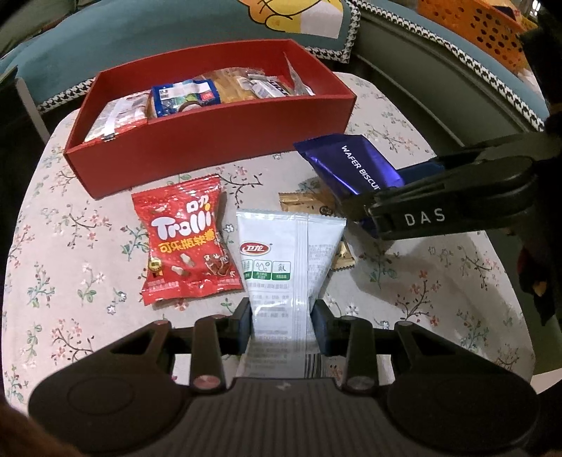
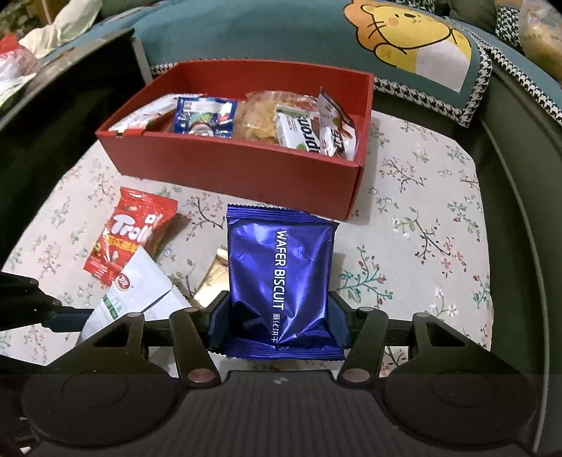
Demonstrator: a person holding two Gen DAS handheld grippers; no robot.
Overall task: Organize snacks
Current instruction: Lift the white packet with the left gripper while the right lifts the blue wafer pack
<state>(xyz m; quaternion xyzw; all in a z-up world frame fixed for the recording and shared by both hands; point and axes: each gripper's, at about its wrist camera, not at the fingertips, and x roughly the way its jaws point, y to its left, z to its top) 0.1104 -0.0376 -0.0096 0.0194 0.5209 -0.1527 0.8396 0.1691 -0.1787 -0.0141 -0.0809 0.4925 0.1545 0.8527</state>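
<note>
My left gripper (image 1: pixel 282 325) is shut on a white snack packet (image 1: pixel 286 260), which sticks out forward over the floral tablecloth. A blue wafer biscuit packet (image 2: pixel 279 277) is clamped in my right gripper (image 2: pixel 279 325); that packet (image 1: pixel 346 163) and gripper show at the right of the left wrist view. On the cloth lie a red Trolli gummy bag (image 1: pixel 186 242) and a gold wrapper (image 1: pixel 309 204), partly under the white packet. Behind them stands the red box (image 1: pixel 210 144), holding several snack packets.
The small table (image 2: pixel 421 211) has rounded edges, with bare cloth to the right of the box. Teal cushions (image 2: pixel 246 31) and a green sofa edge (image 2: pixel 520 147) lie behind and to the right. An orange basket (image 1: pixel 484 24) sits far right.
</note>
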